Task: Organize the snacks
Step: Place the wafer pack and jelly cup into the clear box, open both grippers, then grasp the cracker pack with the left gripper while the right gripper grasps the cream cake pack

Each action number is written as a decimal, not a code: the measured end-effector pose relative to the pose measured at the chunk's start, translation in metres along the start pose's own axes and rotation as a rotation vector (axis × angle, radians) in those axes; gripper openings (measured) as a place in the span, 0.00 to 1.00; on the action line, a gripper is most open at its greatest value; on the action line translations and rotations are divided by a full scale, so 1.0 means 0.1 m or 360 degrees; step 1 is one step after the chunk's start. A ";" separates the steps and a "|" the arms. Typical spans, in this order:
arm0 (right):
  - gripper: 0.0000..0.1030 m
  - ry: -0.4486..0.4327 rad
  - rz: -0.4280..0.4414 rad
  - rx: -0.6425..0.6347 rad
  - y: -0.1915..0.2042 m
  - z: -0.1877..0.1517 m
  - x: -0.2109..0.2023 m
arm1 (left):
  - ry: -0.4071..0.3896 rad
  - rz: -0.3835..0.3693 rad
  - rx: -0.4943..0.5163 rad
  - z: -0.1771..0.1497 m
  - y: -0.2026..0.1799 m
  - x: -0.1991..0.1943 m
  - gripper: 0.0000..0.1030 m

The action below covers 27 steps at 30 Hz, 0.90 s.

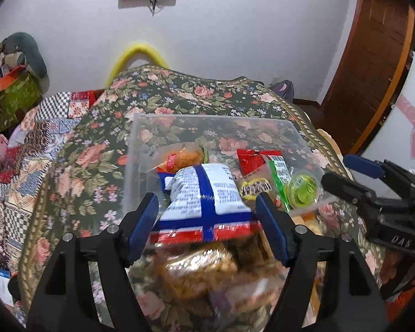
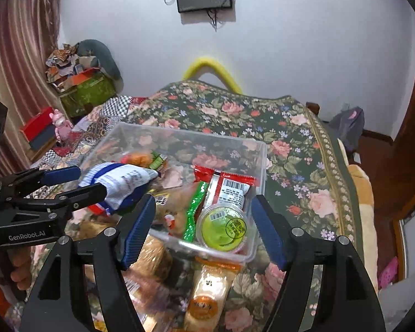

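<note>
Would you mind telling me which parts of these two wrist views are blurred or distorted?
Left wrist view: the snack packets nearest the lens are smeared, while the white-and-blue packet reads sharp; the door frame bows from fisheye. Right wrist view: the near packets blur, the green jelly cup stays crisp.

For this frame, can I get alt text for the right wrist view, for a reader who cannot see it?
The right gripper hangs open over the near end of a clear plastic bin holding snacks, with a green jelly cup directly below it. At left, the left gripper has a blue and white snack bag between its fingers. The bin sits on a floral cloth.
</note>
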State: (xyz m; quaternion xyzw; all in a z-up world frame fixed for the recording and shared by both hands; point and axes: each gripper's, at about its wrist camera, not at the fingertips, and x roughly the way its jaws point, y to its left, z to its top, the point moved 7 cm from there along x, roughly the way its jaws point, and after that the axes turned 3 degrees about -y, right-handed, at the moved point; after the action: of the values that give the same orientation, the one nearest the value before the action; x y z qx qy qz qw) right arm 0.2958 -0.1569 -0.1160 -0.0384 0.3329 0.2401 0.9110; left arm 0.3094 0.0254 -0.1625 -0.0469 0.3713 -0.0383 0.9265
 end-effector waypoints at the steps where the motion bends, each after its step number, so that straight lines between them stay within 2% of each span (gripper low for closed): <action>1: 0.67 -0.0008 0.0006 0.0002 0.00 -0.01 -0.04 | -0.0004 0.0004 0.0009 -0.01 0.00 -0.04 0.73; 9: 0.68 0.0016 0.0017 0.0032 -0.03 -0.23 -0.18 | 0.0026 0.0021 0.0102 -0.34 0.03 -0.30 0.79; 13: 0.68 0.0103 0.0008 0.0053 -0.08 -0.48 -0.14 | 0.0081 0.0045 0.0131 -0.59 0.06 -0.29 0.79; 18: 0.68 0.0221 -0.0004 0.0076 -0.16 -0.81 -0.04 | 0.0109 0.0156 0.0125 -0.79 0.20 -0.18 0.79; 27: 0.68 0.0341 0.0005 0.0101 -0.20 -1.08 0.15 | 0.0210 0.0059 0.0015 -0.76 0.14 0.16 0.79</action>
State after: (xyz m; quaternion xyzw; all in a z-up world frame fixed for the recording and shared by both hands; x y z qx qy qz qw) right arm 0.2512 -0.1928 -0.2113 -0.0343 0.4358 0.2255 0.8707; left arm 0.2692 0.0331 -0.2302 -0.0330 0.4323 -0.0259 0.9008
